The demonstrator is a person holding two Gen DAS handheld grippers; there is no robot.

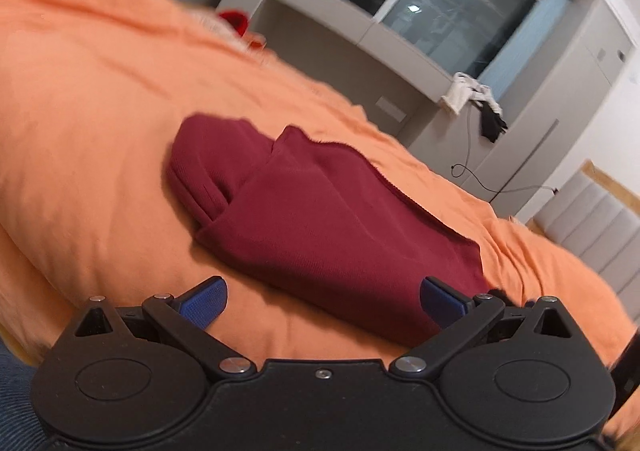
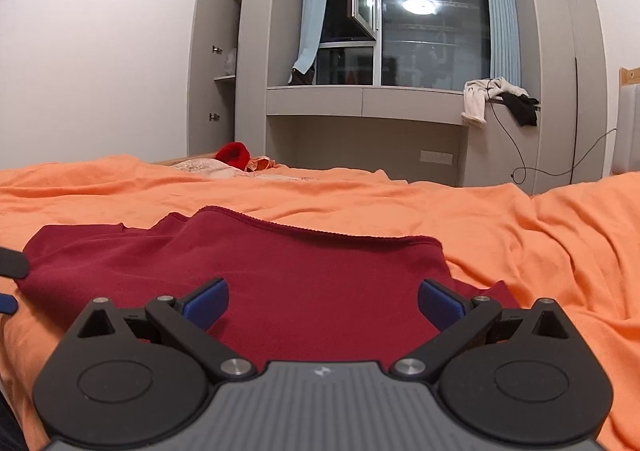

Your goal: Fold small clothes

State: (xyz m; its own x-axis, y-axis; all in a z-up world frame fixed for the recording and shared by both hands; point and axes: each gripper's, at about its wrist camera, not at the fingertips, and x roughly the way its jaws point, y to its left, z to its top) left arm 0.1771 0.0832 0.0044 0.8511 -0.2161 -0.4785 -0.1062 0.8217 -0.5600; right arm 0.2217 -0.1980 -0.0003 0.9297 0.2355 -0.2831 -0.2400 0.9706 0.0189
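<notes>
A: Since scale runs from big to small, start with the bed (image 2: 500, 219): orange cover, rumpled, filling the lower half of both views. Grey built-in cabinets and a dark window (image 2: 432, 27) stand behind it.

B: Noted. Next down?

A: Dark red garment (image 1: 320, 219), lying flat on the orange cover, roughly mid-bed. In the left wrist view one layer is turned over another, with a ribbed edge showing at the far left end. Looks partly folded, judged from the overlap.

B: How far along, then?

A: My reading: at least one fold is in, but the piece remains broad and uneven, and its far hem (image 2: 320, 229) is wavy. Another fold and some squaring up seem left.

B: Other clothes?

A: A bright red item (image 2: 234, 155) at the far edge of the bed; a white and a black piece hang on the sill. None are folded, so more may wait.

B: Tongs?

A: Left tongs (image 1: 322, 301) spread wide, nothing between them, over the garment's near edge. Right tongs (image 2: 322, 301) likewise spread wide and empty, directly over the red cloth. Contact cannot be told.
</notes>
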